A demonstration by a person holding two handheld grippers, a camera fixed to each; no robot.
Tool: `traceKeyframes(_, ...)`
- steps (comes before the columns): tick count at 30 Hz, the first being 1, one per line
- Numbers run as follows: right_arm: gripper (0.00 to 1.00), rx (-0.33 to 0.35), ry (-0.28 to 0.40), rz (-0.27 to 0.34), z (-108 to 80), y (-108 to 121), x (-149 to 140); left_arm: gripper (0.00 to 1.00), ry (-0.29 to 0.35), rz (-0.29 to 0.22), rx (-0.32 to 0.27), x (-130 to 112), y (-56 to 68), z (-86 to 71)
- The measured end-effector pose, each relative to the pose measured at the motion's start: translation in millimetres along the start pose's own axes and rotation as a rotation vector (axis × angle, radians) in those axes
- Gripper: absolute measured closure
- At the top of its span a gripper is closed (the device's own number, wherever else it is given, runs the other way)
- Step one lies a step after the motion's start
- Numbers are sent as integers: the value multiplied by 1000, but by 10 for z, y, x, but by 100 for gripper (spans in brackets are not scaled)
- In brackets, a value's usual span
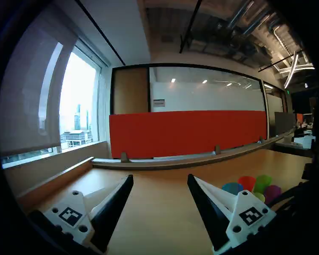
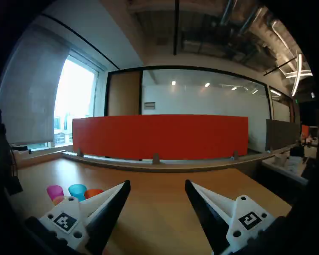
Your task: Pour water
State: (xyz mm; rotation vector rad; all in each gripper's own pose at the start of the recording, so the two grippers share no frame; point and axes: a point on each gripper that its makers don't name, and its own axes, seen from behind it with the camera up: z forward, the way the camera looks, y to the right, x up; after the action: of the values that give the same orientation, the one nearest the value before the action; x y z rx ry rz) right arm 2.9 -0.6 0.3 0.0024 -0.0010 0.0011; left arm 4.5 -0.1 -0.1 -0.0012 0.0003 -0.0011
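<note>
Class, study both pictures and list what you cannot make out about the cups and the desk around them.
1. Left gripper view: the cups are partly hidden behind a finger of the left tool; their number and contents cannot be told.
2. Right gripper view: a finger of the right tool hides the lower part of the blue cup.
3. Right gripper view: a dark object is cut off by the left edge.
</note>
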Motion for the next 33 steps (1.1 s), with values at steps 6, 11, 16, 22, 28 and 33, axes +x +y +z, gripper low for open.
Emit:
traceKeyframes(6, 0, 41, -11, 1, 27, -70, 276, 6, -11, -18, -23, 363, 4, 28)
traceKeyframes(11, 1, 70, -8, -10, 68, -120, 557, 6, -18, -20, -69, 634, 54, 84)
traceKeyframes(16, 1, 92, 8, -31, 110, -175, 849, 6, -21, -18, -110, 897, 121, 150)
traceKeyframes(22, 0, 120, 6, -27, 163, -233, 1058, 6, -16, -35, -143, 1172, 150, 230)
traceKeyframes(28, 0, 141, 1, -22, 218, -275, 1104, 6, -25, -52, -174, 1252, 214, 277)
traceKeyframes(33, 1, 155, -1, -27, 268, -299, 1120, 6, -29, -90, -226, 1277, 320, 290)
